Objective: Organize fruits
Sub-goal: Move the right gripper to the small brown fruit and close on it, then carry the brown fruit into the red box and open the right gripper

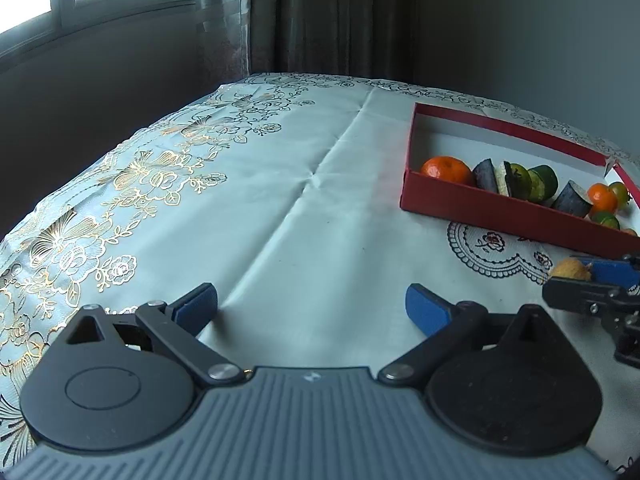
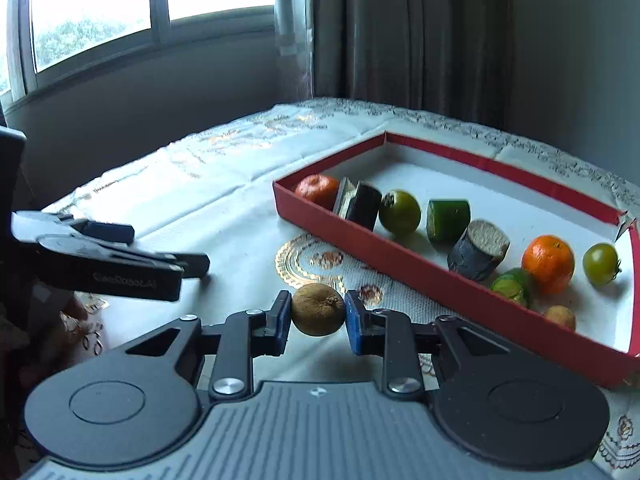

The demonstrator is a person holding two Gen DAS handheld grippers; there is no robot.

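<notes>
Grip check: your right gripper [image 2: 318, 322] has its blue pads closed on the small round brownish-yellow fruit [image 2: 318, 309], one pad on each side, just above the pale embroidered tablecloth [image 2: 224, 208]. No long axis to mind; the fruit is near-spherical. The shallow red cardboard box with white floor [image 2: 400, 264] lies ahead and to the right of the claw, its near wall running diagonally between fruit and floor. Likely next: you lift over that wall, toward the bare floor behind the row of fruits. Your left gripper [image 1: 312, 306] stands wide open and empty, left of the box; the right hand is nearer.
</notes>
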